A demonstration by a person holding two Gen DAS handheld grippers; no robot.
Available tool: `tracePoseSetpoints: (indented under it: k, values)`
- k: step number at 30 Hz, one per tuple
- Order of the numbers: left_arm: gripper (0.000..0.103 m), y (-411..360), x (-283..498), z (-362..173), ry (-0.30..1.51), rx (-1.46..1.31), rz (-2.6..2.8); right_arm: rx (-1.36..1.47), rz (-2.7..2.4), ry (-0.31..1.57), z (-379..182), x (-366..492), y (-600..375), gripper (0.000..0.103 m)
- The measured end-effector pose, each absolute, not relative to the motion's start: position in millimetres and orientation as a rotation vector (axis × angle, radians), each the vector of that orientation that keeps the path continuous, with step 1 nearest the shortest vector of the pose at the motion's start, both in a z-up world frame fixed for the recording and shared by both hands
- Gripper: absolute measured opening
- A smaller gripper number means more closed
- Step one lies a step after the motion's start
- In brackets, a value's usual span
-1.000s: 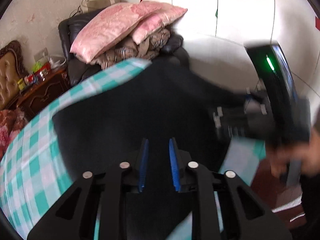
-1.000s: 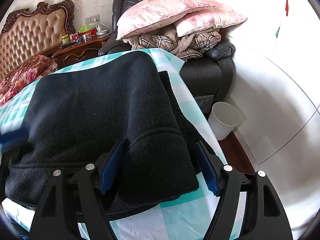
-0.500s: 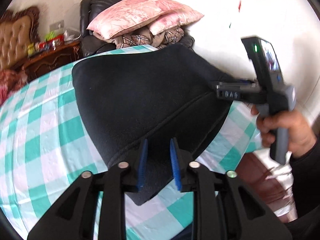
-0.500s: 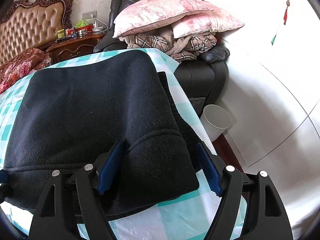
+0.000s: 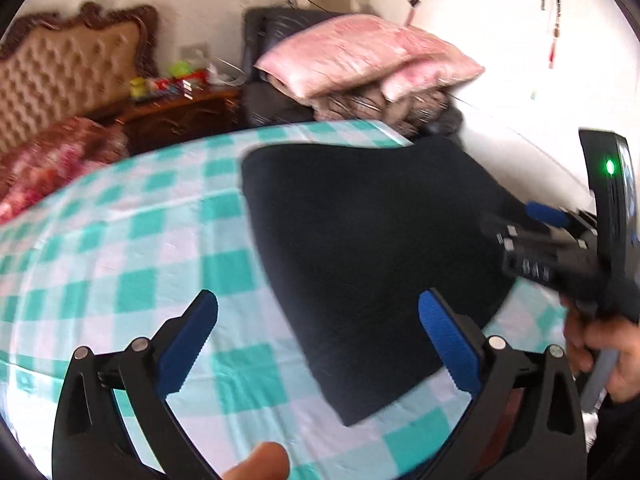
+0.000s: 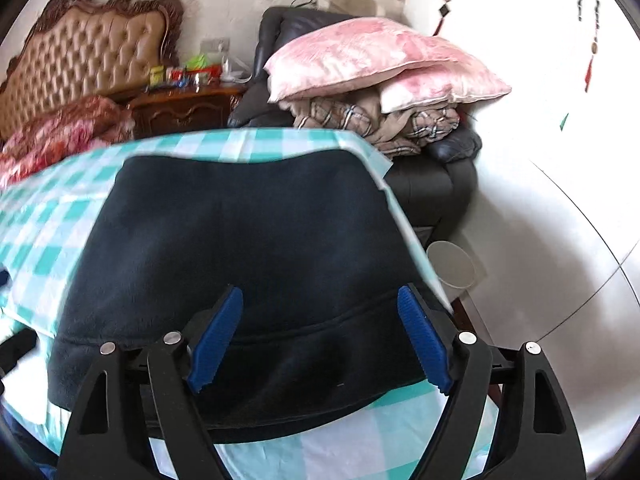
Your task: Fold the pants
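- Pants [image 6: 240, 248] lie folded into a dark, thick bundle on the checked cloth [image 5: 120, 248] over the table, toward its right side and reaching its near edge.
- Their stitched hem band runs along the near side of the bundle in the right wrist view, where the fabric drapes slightly over the table edge.
- Left gripper [image 5: 318, 340] hovers above the near left corner of the pants with its jaws spread wide and nothing between them (a fingertip shows at the bottom of that view).
- Right gripper [image 6: 320, 336] sits over the near edge of the pants, jaws wide apart on either side of the hem band, not pinching it; whether the pads touch the fabric I cannot tell.
- In the left wrist view the right gripper [image 5: 548, 236] appears at the right edge of the pants, held in a hand [image 5: 600, 344], with a green light on its body.
- Beyond the table stand a dark armchair [image 6: 432, 176] piled with pink pillows [image 6: 372, 64], a wooden nightstand [image 6: 180, 108] and a tufted headboard [image 6: 80, 56].
- A pale bin [image 6: 452, 266] sits on the floor right of the table.
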State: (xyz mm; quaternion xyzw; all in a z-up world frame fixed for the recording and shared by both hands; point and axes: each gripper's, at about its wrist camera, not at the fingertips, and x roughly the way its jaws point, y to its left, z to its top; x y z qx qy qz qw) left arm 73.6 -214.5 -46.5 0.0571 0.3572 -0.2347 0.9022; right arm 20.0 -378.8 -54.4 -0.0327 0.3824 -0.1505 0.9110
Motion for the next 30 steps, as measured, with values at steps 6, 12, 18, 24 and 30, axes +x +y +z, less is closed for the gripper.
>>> tracePoseSetpoints:
  k: [6,12,18,24,30]
  values:
    - [0.101,-211.5,75.5,-35.8,0.694,0.149,-0.472,-0.113,-0.347,0.812,-59.4,15.5,-380.6,0.079]
    - [0.101,-214.8,82.7,-24.5,0.715,0.071,-0.599,-0.059,-0.430,0.852,-58.4,3.6,-401.3,0.083]
    - [0.101,-238.1,88.5,-12.1,0.734,0.065,-0.670,-0.057,-0.475,0.848,-44.7,-15.3,-406.5,0.083]
    - [0.101,-255.3,86.7,-18.0,0.780,0.071,-0.675,-0.014,-0.490,0.825,-28.9,-35.3,-409.6,0.083]
    - [0.101,-257.8,83.9,-18.2,0.779,0.073,-0.680,0.013,-0.487,0.804,-20.1,-45.5,-409.2,0.083]
